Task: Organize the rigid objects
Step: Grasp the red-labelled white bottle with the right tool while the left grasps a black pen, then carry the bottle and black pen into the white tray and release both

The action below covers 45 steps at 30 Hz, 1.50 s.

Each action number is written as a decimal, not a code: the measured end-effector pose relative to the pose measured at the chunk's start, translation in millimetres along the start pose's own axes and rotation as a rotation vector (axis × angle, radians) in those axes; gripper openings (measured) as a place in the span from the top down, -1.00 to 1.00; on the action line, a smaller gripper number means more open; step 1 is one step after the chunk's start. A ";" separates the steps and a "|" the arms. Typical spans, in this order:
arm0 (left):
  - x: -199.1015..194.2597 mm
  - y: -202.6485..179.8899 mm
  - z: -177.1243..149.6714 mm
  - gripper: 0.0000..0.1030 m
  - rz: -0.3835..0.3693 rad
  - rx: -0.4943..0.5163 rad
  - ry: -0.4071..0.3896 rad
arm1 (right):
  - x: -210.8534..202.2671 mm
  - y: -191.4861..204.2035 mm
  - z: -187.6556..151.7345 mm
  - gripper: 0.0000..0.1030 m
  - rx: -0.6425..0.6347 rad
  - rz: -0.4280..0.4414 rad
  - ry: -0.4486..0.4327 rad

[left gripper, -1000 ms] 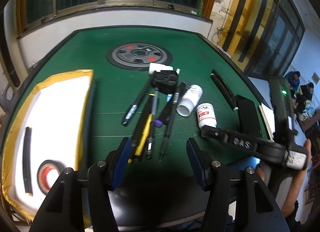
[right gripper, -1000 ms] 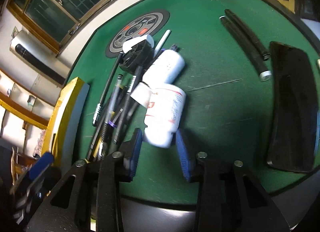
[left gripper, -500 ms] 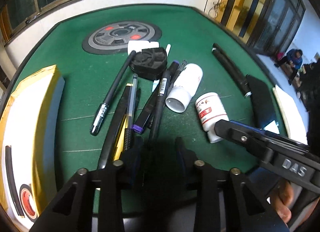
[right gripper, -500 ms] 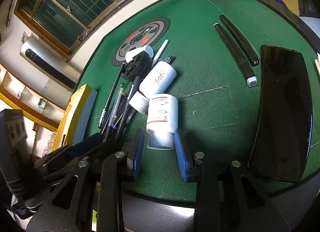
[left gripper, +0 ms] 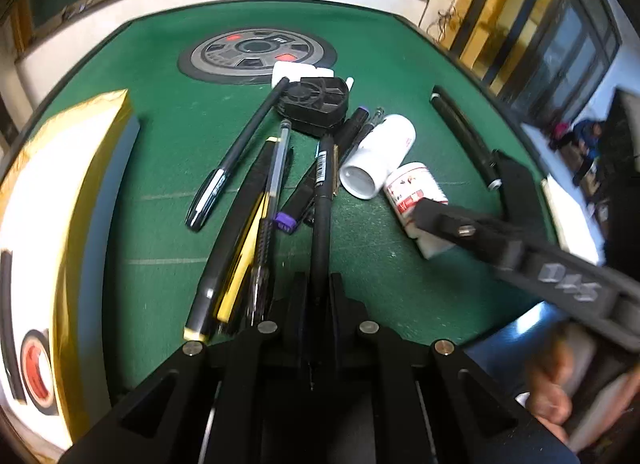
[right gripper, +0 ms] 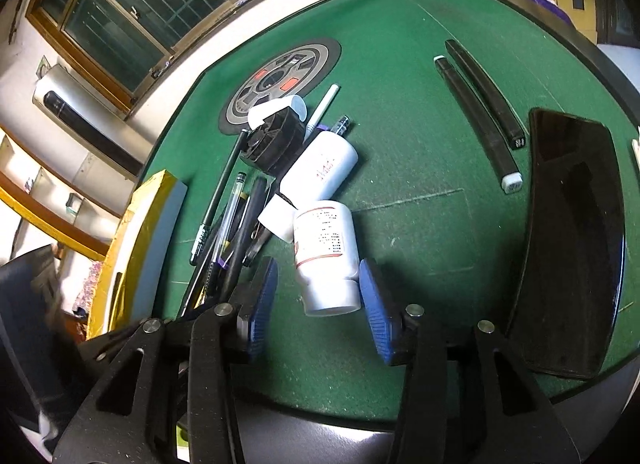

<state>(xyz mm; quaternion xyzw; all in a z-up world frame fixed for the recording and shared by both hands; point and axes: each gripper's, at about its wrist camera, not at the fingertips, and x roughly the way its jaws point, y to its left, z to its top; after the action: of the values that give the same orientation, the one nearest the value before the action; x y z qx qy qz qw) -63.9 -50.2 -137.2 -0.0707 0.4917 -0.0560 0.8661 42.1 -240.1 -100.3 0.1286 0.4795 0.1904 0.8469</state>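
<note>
Hugging the table's (left gripper: pixel 160 132) left edge is a yellow-rimmed white box (left gripper: pixel 60 192), a strip of bare green felt between it and the pile of pens (left gripper: pixel 256 200) at the table's middle. The left gripper (left gripper: pixel 318 296) is clenched on a black pen (left gripper: pixel 322 200) that runs up through the pile toward the black fan-shaped part (left gripper: pixel 316 102). Just right of the pens lie two white bottles on their sides — the nearer one (right gripper: pixel 326 252) sits between the blue pads of the right gripper (right gripper: pixel 316 296), whose jaws are opening, pads off it. Open felt follows, then two black markers (right gripper: pixel 480 104) and a dark tray (right gripper: pixel 572 232) along the right edge.
</note>
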 end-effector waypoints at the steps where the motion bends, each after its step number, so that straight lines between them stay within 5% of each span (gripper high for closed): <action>1: -3.2 2.0 -0.3 0.85 -0.012 -0.011 -0.007 | 4.4 1.1 -0.1 0.17 -0.010 -0.011 0.007; 12: -37.1 18.8 -4.8 0.86 -0.113 -0.097 -0.069 | 7.8 -10.2 -3.9 0.31 0.049 0.012 -0.007; 21: -79.0 40.7 -6.4 0.86 -0.128 -0.109 -0.156 | -28.2 15.3 -10.9 0.31 0.058 0.176 -0.102; 26: -107.2 75.5 -6.8 0.86 -0.114 -0.188 -0.221 | -29.0 54.5 -7.0 0.31 0.001 0.256 -0.088; 34: -135.1 152.8 -10.9 0.86 0.008 -0.339 -0.310 | 4.1 140.3 -4.9 0.31 -0.168 0.351 0.003; 45: -93.7 202.3 -17.7 0.86 0.077 -0.414 -0.197 | 75.7 222.9 -4.9 0.30 -0.353 0.314 0.156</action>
<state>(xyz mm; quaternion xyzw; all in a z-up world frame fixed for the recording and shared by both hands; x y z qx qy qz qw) -121.4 163.3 -103.0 -0.2332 0.4082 0.0861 0.8784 29.0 -6.8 -71.3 0.0364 0.4769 0.4098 0.7767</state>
